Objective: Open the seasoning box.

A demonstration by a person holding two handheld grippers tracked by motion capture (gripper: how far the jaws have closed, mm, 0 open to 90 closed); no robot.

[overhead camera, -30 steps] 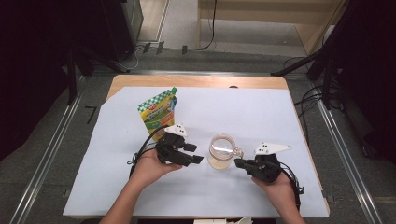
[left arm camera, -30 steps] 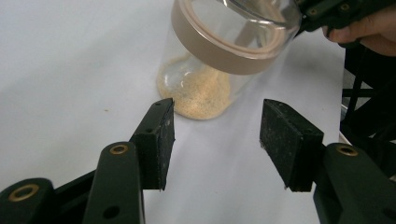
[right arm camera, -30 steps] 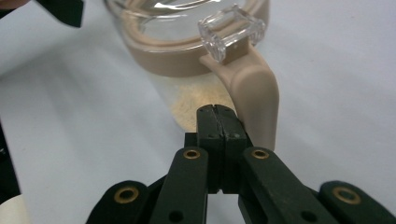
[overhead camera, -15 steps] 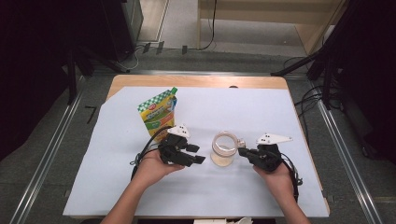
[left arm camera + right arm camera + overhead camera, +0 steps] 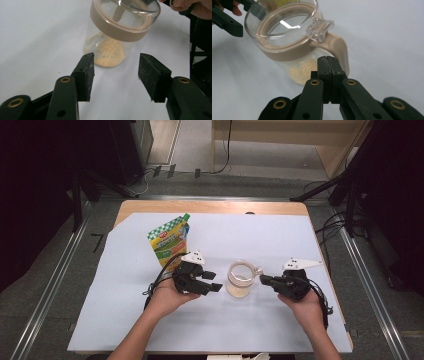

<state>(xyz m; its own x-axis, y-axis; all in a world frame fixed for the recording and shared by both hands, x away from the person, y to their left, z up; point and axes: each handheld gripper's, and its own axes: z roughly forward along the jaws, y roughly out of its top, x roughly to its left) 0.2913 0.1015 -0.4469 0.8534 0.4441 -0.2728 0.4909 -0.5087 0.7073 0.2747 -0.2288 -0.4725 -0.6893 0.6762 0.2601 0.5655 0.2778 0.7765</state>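
Two grippers flank one clear jar, and the coming move turns on which of them meets which side of it. On the right gripper (image 5: 327,60) the jaws are pressed flat together with nothing between them, their joined tip just short of the jar's tan handle (image 5: 340,51). That handle sticks out toward this gripper, so the right hand is the nearer one to it; in the right gripper view the tip sits just below the handle's curve, close to it, though whether it touches I cannot tell. With the jaws closed, no grasp on the handle is possible as things stand (a nudge or a hook would be, in my judgement).

On the left gripper (image 5: 115,71) the jaws stand about halfway apart and hold nothing. The gap between its pads (image 5: 87,75) points straight at the jar's (image 5: 117,35) lower body, where a layer of yellowish grains (image 5: 108,53) lies at the bottom. Pads and glass are apart, with bare white table cover (image 5: 32,37) between them.

From above, the jar (image 5: 241,277) stands upright between the two hands near the middle of the table, its tan-banded lid on, its handle pointing to the person's right. A green and yellow pouch (image 5: 170,241) stands behind the left gripper, well clear of the jar.
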